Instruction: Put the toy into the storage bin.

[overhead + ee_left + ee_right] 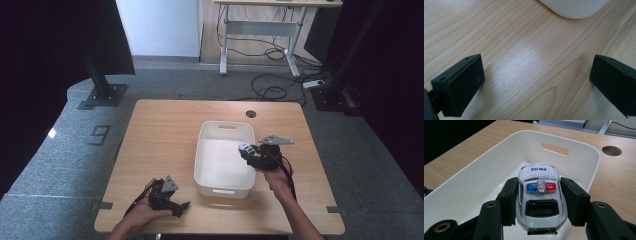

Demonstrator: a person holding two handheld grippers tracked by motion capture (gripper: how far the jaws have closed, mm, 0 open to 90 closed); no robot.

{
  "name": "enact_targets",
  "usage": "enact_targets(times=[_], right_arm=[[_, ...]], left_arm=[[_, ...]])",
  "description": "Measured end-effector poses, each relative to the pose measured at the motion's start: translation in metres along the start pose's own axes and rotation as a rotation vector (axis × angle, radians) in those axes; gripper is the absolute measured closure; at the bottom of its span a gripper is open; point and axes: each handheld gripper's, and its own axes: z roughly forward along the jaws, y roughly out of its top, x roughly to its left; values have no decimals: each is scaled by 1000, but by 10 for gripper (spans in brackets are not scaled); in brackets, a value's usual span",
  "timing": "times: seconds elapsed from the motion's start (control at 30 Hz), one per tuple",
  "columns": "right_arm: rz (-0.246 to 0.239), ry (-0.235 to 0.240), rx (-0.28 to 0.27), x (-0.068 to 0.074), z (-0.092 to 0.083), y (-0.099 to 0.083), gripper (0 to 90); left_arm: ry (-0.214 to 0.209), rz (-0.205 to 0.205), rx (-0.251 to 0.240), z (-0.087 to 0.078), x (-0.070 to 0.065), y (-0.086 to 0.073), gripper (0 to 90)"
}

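A white toy police car [539,192] with a red and blue light bar sits between the jaws of my right gripper [537,198], which is shut on its sides. In the high view the right gripper [248,153] holds the car [245,149] over the right rim of the white plastic bin [210,131]. The car hangs above the bin's inside [481,180], nose toward the far handle slot. My left gripper [184,206] rests near the table's front left edge, open, with bare wood between its fingers [459,86].
The wooden table [160,130] has a round cable hole [251,114] at the back right. A corner of the bin [574,8] lies ahead of the left gripper. Beyond the table stand a desk and floor cables [272,90].
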Motion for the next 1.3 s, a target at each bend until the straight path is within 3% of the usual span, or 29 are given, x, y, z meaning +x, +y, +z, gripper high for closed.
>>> enact_targets(times=[1.3], right_arm=[[-54, 41, 49, 23, 33, 4, 500]], left_arm=[[1, -2, 0, 0, 0, 0, 0]])
